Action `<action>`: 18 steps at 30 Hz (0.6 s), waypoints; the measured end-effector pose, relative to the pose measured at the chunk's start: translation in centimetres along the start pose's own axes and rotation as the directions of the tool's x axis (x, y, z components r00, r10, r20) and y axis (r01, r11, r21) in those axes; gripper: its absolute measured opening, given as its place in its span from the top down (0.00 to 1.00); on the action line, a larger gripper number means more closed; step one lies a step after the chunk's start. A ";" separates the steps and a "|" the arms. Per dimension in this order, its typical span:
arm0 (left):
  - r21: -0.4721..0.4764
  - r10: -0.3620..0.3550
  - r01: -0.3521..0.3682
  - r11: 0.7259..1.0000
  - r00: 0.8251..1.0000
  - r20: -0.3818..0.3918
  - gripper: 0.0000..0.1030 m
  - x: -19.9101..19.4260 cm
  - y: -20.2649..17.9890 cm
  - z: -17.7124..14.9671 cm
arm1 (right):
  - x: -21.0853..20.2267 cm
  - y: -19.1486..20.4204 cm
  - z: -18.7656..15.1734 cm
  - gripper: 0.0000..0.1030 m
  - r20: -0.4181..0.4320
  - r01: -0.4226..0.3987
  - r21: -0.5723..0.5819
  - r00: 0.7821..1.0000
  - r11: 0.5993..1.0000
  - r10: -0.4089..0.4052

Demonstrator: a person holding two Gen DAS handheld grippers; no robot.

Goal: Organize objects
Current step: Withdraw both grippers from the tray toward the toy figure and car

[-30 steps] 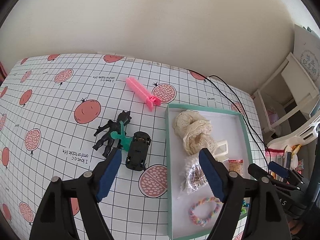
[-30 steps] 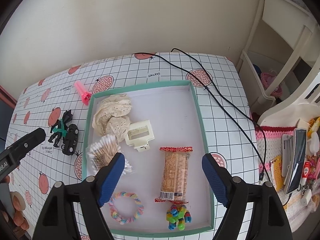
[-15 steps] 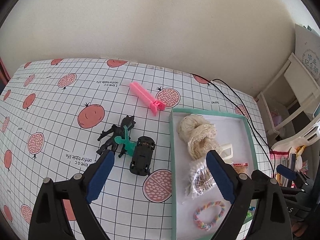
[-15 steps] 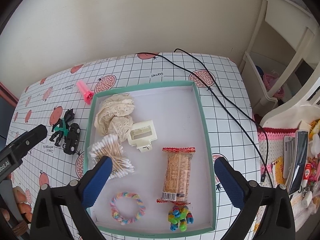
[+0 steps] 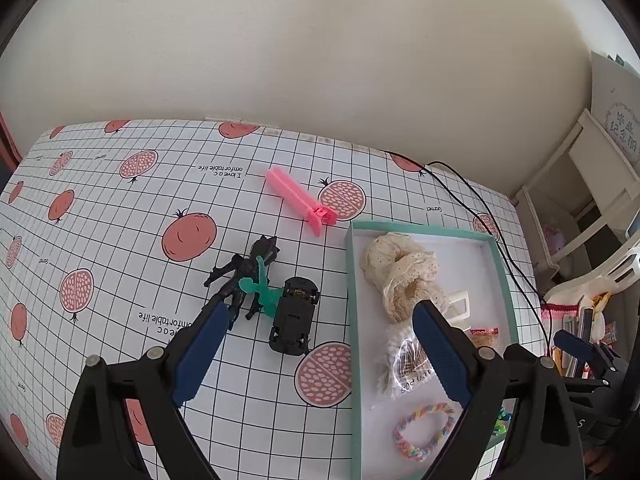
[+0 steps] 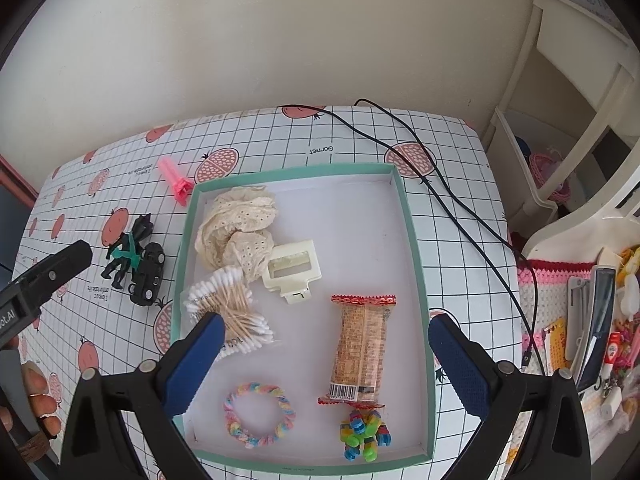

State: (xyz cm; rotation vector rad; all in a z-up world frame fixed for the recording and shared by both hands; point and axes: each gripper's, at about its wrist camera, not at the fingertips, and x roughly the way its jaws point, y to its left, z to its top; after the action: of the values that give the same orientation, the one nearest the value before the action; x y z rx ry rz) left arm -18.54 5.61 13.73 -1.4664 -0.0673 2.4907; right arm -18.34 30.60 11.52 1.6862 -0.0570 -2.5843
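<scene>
While both grippers hang with jaws spread wide and empty, the glossy grid-and-pomegranate tablecloth (image 5: 120, 216) spreads flat beneath them. On it sits the shallow rectangular tray (image 6: 412, 224), teal-rimmed with a smooth white floor, under the right gripper (image 6: 322, 330). Inside lie crumpled cream lace fabric (image 6: 236, 226), a crinkly wrapped biscuit bar (image 6: 360, 344), a bagged bundle of cotton swabs (image 6: 232, 312), a boxy ivory hair claw (image 6: 292, 268), a twisted pastel bracelet (image 6: 260, 414) and knobbly bright beads (image 6: 364, 432). Left of the tray, near the left gripper (image 5: 320, 310), rest a ridged pink clip (image 5: 298, 198), a matte black toy car (image 5: 294, 314) on its roof and a black figure (image 5: 244, 272) under a green one (image 5: 262, 292).
</scene>
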 end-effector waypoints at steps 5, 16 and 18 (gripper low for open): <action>-0.010 0.008 -0.008 1.000 1.000 -0.002 0.09 -0.1 1.7 0.3 | -1.9 1.5 0.5 0.00 0.063 -0.045 -0.008 0.997 0.999 0.045; -0.117 0.072 -0.070 0.991 0.997 0.015 0.09 -0.6 8.4 0.8 | -2.0 8.5 0.9 0.00 0.106 -0.126 -0.103 0.985 0.987 0.137; -0.132 0.089 -0.087 0.988 0.996 0.011 0.09 -0.6 9.5 0.7 | -1.4 10.1 0.8 0.00 0.100 -0.127 -0.132 0.985 0.983 0.140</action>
State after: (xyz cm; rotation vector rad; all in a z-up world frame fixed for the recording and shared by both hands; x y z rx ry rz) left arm -20.69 -3.66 12.98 -1.5299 -0.1762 2.6144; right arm -18.23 20.65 13.75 1.4474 -0.0114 -2.5210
